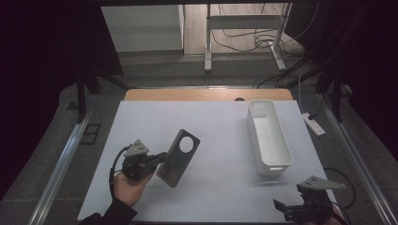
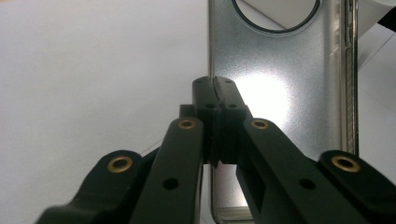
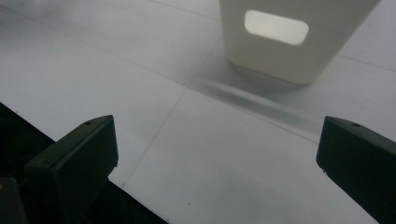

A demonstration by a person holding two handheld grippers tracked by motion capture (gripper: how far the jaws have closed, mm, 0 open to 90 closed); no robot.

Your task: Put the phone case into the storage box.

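Observation:
A dark grey phone case (image 1: 178,158) with a round camera hole is held off the white table, tilted up to the right. My left gripper (image 1: 158,160) is shut on its lower left edge. In the left gripper view the jaws pinch the edge of the silvery phone case (image 2: 280,93), with my left gripper (image 2: 215,91) closed tight. My right gripper (image 1: 281,208) hangs at the table's front right corner, open with nothing between its jaws. In the right gripper view my right gripper (image 3: 217,149) faces the white bin (image 3: 289,37) across bare table.
A long white bin (image 1: 270,138) stands on the right half of the white mat (image 1: 211,131), running front to back, with a handle slot in its near end. A wooden table edge (image 1: 206,94) shows at the back. Cables and a metal frame lie on the floor beyond.

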